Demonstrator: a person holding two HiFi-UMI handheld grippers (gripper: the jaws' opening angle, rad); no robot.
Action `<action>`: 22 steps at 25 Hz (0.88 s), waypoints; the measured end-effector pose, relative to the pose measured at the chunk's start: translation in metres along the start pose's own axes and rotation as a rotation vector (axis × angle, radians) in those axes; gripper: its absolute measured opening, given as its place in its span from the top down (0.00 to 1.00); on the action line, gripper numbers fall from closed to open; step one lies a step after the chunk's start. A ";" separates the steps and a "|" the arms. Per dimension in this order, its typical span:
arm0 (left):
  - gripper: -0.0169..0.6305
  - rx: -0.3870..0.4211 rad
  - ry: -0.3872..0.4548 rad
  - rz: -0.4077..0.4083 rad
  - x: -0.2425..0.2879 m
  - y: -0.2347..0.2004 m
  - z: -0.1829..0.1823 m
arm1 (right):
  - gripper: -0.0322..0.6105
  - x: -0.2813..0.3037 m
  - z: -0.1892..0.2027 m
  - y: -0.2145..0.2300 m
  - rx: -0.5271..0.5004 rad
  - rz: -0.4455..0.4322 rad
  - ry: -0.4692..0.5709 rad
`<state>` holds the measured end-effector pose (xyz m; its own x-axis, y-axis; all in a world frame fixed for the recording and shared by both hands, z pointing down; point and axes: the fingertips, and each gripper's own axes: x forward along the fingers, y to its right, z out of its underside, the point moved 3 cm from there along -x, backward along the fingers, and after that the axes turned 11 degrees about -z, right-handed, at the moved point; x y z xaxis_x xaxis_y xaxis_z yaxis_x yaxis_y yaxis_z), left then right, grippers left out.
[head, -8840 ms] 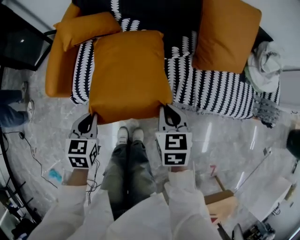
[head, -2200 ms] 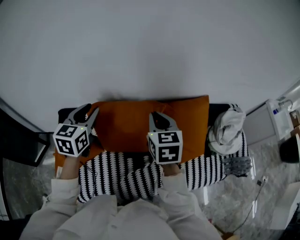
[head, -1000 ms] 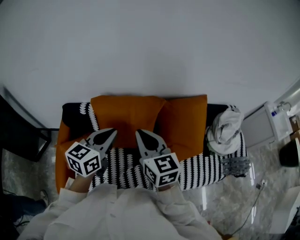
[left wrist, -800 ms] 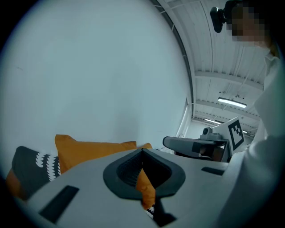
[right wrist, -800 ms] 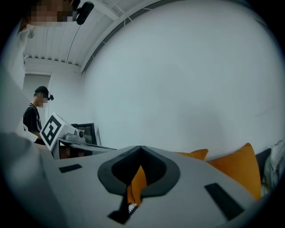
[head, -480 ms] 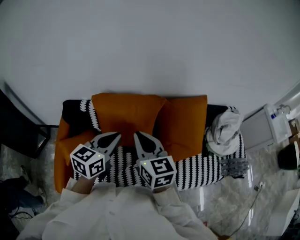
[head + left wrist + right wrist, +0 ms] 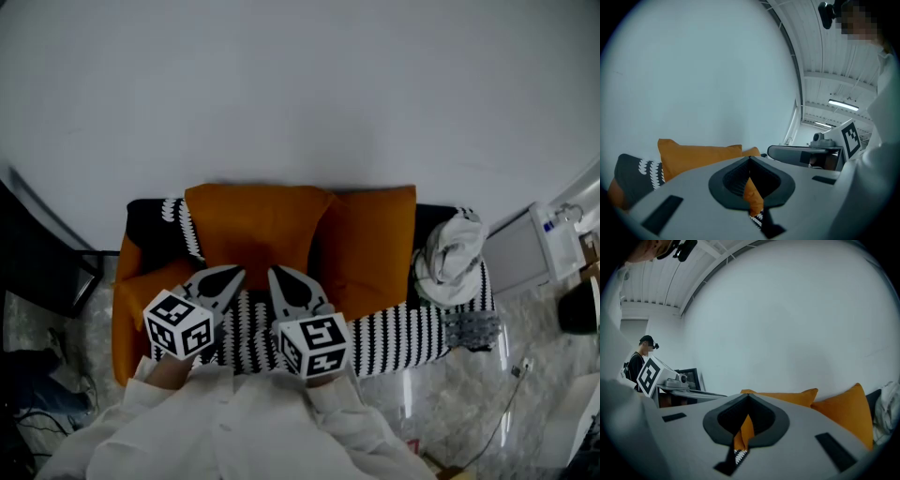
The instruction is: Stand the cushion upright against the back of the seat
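A square orange fabric cushion (image 7: 251,230) stands upright against the black sofa back (image 7: 145,223). The left hand-held gripper (image 7: 232,275) and right hand-held gripper (image 7: 277,276) hover just before it, jaws pressed together, holding nothing.

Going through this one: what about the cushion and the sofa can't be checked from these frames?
- Lower edge of the left cushion: in the head view it is partly covered by the left gripper and right gripper; in both gripper views, by each gripper's own body.
- Whether it touches the backrest: no view shows behind it.
- White bundle: too small to identify.
- Sofa's front edge: hidden by the person's sleeves.
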<state>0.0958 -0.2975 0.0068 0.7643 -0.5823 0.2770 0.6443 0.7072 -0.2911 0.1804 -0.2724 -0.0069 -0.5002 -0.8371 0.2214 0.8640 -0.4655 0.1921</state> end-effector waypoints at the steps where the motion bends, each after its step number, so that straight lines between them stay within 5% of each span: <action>1: 0.96 -0.003 -0.003 0.000 0.000 0.000 0.001 | 0.93 -0.001 0.001 0.000 0.001 0.002 -0.003; 22: 0.96 -0.035 -0.048 0.025 0.001 0.006 0.015 | 0.93 -0.004 0.011 -0.003 -0.030 0.004 -0.063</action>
<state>0.1005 -0.2878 0.0195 0.7784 -0.5444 0.3125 0.6264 0.7064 -0.3296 0.1795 -0.2646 0.0026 -0.4988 -0.8197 0.2817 0.8667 -0.4716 0.1625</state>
